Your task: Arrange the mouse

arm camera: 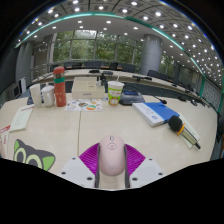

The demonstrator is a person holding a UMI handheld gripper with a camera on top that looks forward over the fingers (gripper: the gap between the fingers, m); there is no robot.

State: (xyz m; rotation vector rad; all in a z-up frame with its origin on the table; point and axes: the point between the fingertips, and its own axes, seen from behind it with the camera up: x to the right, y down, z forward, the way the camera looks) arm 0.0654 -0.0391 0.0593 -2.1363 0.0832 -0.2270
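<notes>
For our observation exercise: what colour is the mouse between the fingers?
Pale pink; the mouse shows best in the gripper view, between the hand-held gripper's fingers.

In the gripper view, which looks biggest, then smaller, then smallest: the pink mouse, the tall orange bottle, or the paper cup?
1. Pink mouse, between the fingers of the gripper; it looks biggest, but it is nearest the camera, so that may mislead.
2. Orange bottle.
3. Paper cup, slightly smaller than the bottle.

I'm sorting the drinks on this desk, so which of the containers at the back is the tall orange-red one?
It is the tall orange-red bottle, standing upright beside the white mug; the paper cup farther along is shorter, pale and green-patterned.
</notes>
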